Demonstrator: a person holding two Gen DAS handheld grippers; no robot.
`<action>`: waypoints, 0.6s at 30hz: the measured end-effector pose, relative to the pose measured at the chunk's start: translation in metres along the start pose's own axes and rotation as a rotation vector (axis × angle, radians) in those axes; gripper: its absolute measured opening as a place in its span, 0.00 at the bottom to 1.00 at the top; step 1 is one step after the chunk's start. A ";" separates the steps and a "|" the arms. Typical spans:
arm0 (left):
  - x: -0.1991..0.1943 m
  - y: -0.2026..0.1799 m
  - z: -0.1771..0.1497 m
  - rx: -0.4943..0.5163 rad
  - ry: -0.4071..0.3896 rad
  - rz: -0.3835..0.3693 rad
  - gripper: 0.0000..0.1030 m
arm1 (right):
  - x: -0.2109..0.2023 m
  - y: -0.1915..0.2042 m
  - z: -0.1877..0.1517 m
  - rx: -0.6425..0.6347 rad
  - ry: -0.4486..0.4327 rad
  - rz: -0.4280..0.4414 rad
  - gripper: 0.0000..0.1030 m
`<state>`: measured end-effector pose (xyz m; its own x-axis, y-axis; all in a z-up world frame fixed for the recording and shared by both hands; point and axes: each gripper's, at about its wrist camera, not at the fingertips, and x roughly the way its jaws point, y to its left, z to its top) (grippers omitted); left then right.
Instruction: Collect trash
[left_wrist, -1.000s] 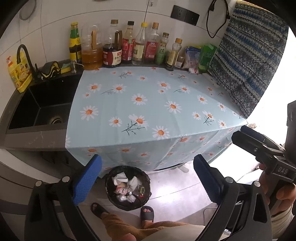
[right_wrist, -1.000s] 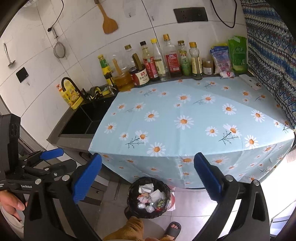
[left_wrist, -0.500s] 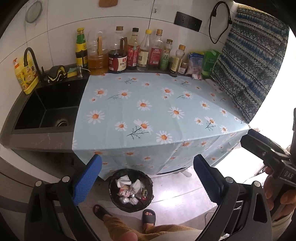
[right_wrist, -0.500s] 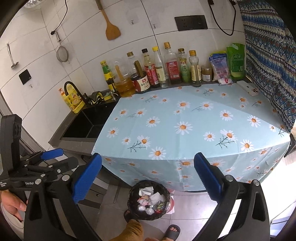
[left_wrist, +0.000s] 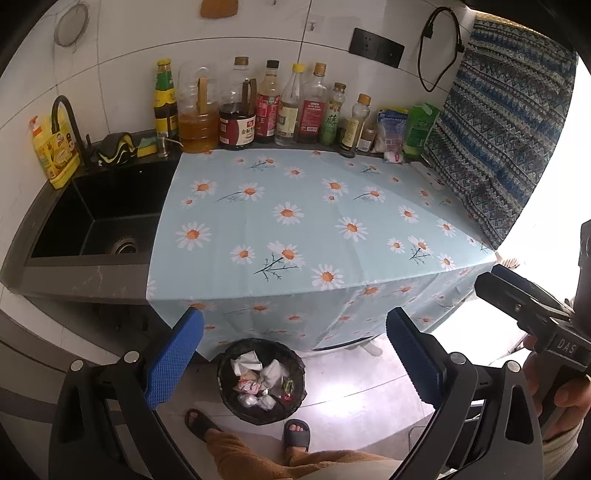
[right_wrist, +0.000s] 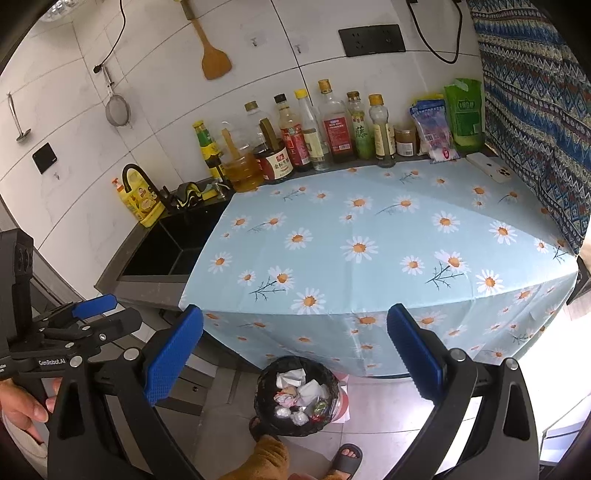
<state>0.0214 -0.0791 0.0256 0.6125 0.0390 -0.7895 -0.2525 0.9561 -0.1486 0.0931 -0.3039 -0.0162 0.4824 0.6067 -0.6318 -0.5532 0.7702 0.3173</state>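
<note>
Holding perhaps seven scraps: one bin (left_wrist: 261, 380).

Seen from the left gripper, white letters "DAS" stand on the black body of the right gripper (left_wrist: 532, 314), off to its right side. From the right gripper, the left gripper (right_wrist: 79, 326), low to its left, carries "GenRobot.AI" in white on its frame. Far ahead of both, against the wall, a green-labelled bottle (right_wrist: 360, 127) shows the character "藤", and a dark jar (left_wrist: 236, 123) beside the oil has a red label with Chinese characters too small to read.
</note>
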 end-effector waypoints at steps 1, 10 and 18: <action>-0.001 0.001 0.000 -0.002 -0.002 0.001 0.93 | 0.000 0.000 0.001 -0.002 -0.001 0.000 0.96; -0.007 0.000 -0.002 -0.002 -0.008 -0.004 0.93 | 0.000 0.000 0.001 -0.008 0.002 0.003 0.96; -0.007 -0.002 -0.002 0.002 -0.006 -0.001 0.93 | 0.003 -0.001 0.001 -0.010 0.007 0.000 0.96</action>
<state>0.0162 -0.0815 0.0301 0.6172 0.0399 -0.7858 -0.2507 0.9567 -0.1482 0.0957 -0.3028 -0.0172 0.4776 0.6055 -0.6366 -0.5602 0.7681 0.3102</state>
